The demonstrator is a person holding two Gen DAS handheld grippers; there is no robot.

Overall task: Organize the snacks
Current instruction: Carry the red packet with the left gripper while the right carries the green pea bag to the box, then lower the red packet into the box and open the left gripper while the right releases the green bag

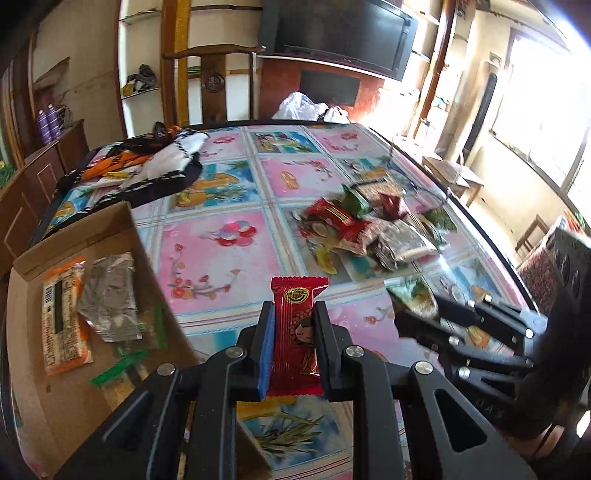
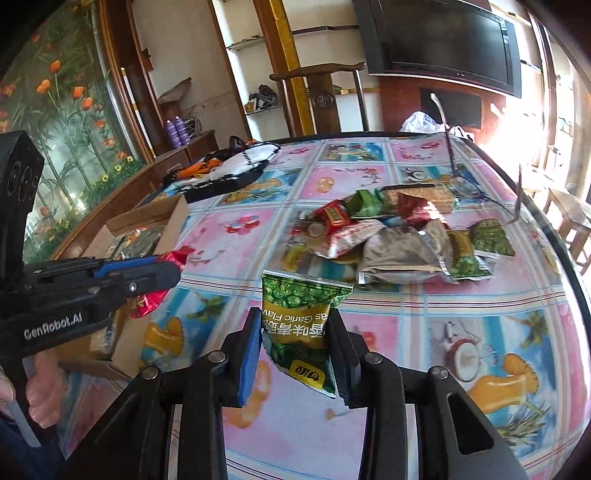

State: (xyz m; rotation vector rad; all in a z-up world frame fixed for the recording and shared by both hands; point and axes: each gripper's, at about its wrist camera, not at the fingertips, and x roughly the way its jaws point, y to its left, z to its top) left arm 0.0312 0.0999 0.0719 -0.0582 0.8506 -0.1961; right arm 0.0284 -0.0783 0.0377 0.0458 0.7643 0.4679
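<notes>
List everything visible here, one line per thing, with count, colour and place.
red snack packet: one, red, clamped in left gripper
green pea packet: one, green-yellow, clamped in right gripper
cardboard box: one, brown, table's left edge, several packets inside
snack pile: many, red, green, silver, mid-table
tablecloth: one, pink-blue patterned
cloth bag: one, black-white-orange, far left
television: one, black, wall
left gripper: black, shut
right gripper: black, shut
</notes>
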